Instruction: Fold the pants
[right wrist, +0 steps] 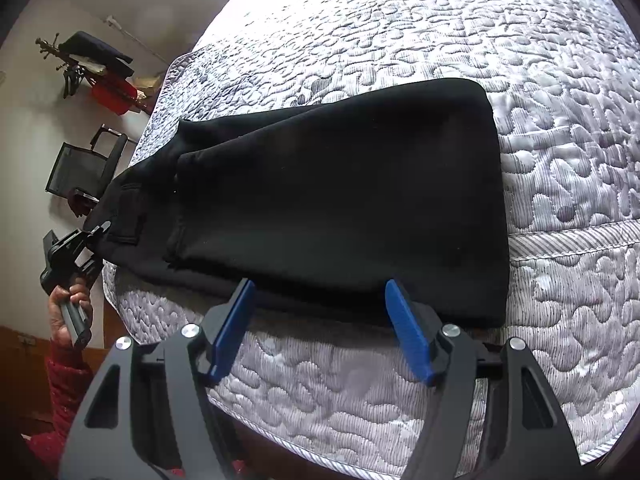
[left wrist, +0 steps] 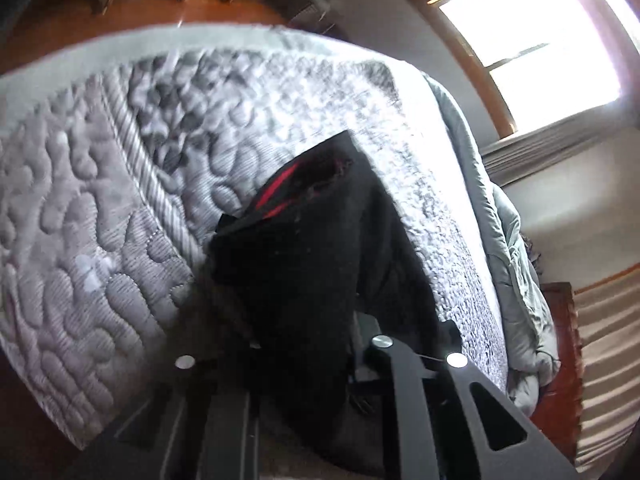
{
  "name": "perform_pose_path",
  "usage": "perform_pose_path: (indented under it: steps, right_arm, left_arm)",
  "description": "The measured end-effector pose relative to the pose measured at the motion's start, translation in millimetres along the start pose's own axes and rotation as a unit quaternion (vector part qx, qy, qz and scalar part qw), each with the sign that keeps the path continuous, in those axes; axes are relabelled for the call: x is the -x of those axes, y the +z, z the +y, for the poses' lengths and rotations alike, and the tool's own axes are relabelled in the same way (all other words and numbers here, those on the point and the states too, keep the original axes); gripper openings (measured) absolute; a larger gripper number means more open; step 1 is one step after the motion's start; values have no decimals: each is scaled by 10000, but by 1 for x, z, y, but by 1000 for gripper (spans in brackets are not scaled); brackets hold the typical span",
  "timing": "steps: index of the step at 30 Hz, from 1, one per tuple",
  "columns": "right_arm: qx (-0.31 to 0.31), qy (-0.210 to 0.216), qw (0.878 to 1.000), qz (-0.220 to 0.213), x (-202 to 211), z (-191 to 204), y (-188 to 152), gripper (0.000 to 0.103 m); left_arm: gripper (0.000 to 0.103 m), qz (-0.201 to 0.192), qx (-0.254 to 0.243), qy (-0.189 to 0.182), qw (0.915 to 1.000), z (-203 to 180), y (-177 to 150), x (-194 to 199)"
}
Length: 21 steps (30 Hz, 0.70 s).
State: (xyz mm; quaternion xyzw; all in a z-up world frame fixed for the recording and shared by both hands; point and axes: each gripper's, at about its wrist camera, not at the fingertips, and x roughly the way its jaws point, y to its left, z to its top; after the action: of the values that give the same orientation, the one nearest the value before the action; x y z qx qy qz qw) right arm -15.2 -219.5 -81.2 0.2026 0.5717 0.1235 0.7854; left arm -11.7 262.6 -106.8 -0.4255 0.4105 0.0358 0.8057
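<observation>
Left hand-held gripper [right wrist: 105,227] clamps black pants [right wrist: 340,196] — right hand-held gripper [right wrist: 320,328] gapes.

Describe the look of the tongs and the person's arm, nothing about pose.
The right tongs have blue finger pads on black angular frames with silver round bolts and cut-out slots. The left tongs are black, on a dark handle held in a hand with a red sleeve.

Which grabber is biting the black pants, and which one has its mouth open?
The left gripper is clamped on the pants at their far-left end. The right gripper, with blue fingers, is spread wide open, holding nothing.
</observation>
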Motion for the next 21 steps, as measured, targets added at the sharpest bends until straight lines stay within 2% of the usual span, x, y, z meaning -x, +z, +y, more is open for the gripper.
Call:
perform_pose_path:
  steps: [6,11,21]
  right_arm:
    - [-65,99,9999,-39,4,-3,-2,68]
    - [-47,71,9999,-141,15,-2,-3,69]
    - [-123,61,9991,-404,35,-12,0,69]
  left_arm:
    - [12,-355,-471,-137,9982,-37,-10,17]
    - [12,-545,-1018,-174,9932,-69,-18,31]
    - [12,-623,-2507,-245,9657,-152,-73,37]
